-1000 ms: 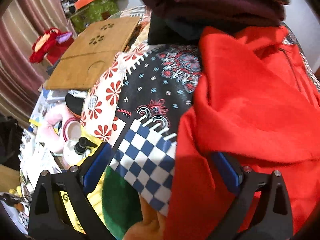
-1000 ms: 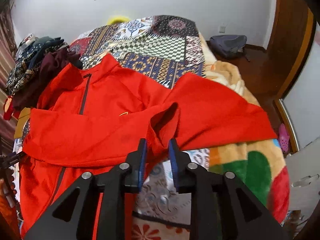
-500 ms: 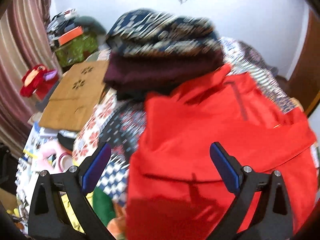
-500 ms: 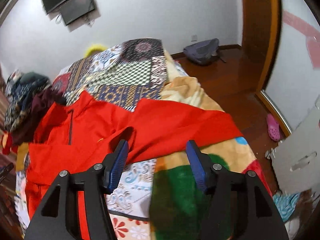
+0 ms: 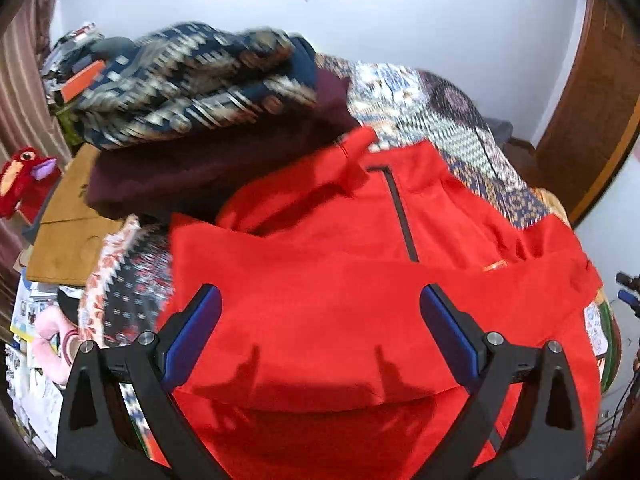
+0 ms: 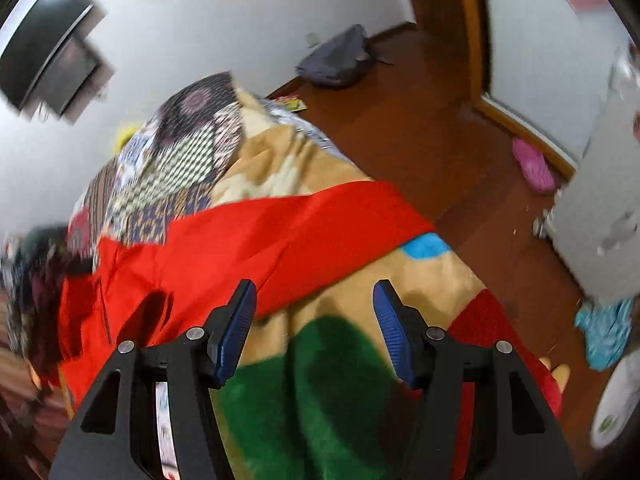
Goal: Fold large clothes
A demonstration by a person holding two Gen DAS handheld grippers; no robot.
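Left gripper: jaws spread wide over the red jacket, blue pads clear of the cloth, nothing pinched between them.
Right gripper: jaws apart and empty, having just been opening; below the gap lies the fleece blanket, green and tan, and the left pad sits just off the jacket's edge.
Red jacket: spread on the bed, collar toward the far wall, dark zip running down the chest, one sleeve laid out across toward the bed's right edge, another folded across the front.
Patchwork cover: under the jacket, showing past the collar toward the head of the bed.
Clothes pile: at the bed's far left corner, a navy patterned knit on top of a maroon garment, touching the jacket's shoulder.
Cardboard sheet: off the left edge of the bed, beside the pile.
Red plush toy: left of the cardboard, by the curtain.
Floor, right side: grey bag by the wall, pink slipper near the doorway.
Sharpness: both views are smeared, the right one more.
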